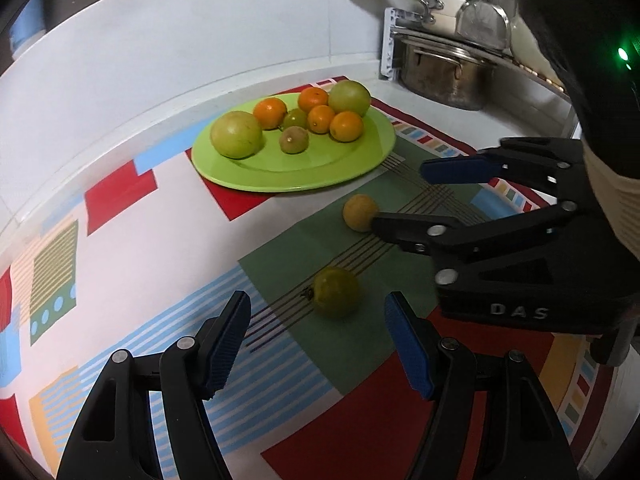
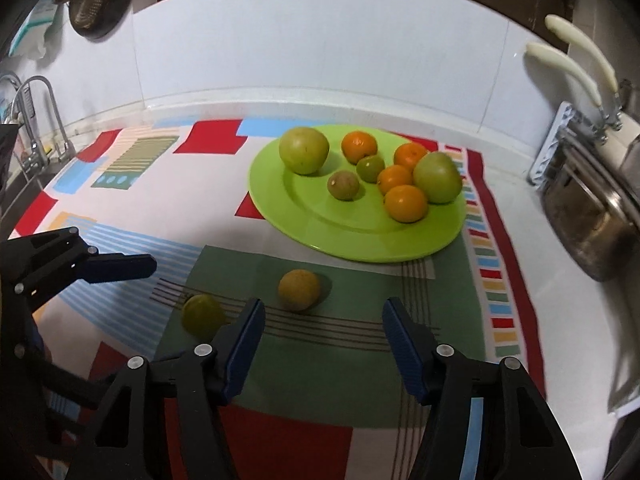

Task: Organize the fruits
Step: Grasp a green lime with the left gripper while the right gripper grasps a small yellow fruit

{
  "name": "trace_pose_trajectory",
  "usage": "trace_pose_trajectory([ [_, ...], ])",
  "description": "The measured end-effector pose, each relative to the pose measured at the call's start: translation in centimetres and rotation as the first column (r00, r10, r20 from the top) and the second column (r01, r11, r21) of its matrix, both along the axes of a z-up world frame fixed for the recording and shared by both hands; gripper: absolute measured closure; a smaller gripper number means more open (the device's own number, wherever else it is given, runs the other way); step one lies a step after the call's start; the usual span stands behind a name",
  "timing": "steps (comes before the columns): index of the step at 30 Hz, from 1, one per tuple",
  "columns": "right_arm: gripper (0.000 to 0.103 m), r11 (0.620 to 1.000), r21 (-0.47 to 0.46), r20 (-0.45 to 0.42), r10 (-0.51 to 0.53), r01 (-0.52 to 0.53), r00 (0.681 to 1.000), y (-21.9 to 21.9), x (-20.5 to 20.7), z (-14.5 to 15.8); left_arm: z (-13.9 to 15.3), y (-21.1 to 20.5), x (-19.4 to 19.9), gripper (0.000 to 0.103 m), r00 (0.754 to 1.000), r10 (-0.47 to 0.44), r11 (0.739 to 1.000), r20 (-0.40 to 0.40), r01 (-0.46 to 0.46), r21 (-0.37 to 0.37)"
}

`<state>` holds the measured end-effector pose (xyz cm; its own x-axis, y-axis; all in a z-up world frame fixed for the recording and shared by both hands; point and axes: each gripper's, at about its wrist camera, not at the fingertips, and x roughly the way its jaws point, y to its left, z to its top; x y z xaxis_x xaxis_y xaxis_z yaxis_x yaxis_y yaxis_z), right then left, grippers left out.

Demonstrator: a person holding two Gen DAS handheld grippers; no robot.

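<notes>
With both tongs [image 1: 318,344] [image 2: 324,344] apart and empty, each loose fruit [image 1: 337,291] [image 2: 299,290] should be straddled squarely before being clamped and carried to the plate [image 2: 304,220]

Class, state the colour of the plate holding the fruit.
The plate is bright lime green, shown best in the right wrist view.

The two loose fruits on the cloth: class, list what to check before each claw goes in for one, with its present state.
1. Green fruit lies free ahead of the left claw: ok.
2. Yellow fruit lies free ahead of the right claw: ok.
3. Both claws open, nothing held: ok.
4. Claws apart from each other: ok, but close.
5. Bare room on the green plate: ok.
6. Fruit firmness: cannot tell.
</notes>
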<state>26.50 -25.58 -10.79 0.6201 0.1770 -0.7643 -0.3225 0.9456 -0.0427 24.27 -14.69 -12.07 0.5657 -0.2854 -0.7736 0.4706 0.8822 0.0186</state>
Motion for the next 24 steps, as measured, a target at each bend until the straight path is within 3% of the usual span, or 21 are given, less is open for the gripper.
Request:
trace_pose_trajectory([
  [6, 0.049, 1.0, -0.004, -0.026, 0.015, -0.015, 1.0, 0.5, 1.4, -1.2, -0.7, -0.2, 1.2, 0.058, 0.999, -0.008, 1.0, -0.034, 0.007, -0.017],
  [8, 0.05, 1.0, 0.012, -0.04, 0.012, -0.012, 0.999, 0.4, 1.8, -1.5, -0.9, -0.2, 1.6, 0.07, 0.999, -0.013, 0.999, -0.048, 0.011, -0.031],
  [16, 0.054, 1.0, 0.032, -0.052, 0.001, 0.001, 0.999, 0.7, 2.5, -2.1, -0.4, 1.4, 1.8, 0.07, 0.998, 0.034, 0.998, -0.048, -0.036, -0.042],
  [24, 0.07, 0.998, 0.057, -0.066, -0.026, 0.03, 0.997, 1.1, 2.6, -2.5, 0.5, 3.2, 2.2, 0.07, 0.997, 0.08, 0.996, -0.015, -0.081, -0.045],
])
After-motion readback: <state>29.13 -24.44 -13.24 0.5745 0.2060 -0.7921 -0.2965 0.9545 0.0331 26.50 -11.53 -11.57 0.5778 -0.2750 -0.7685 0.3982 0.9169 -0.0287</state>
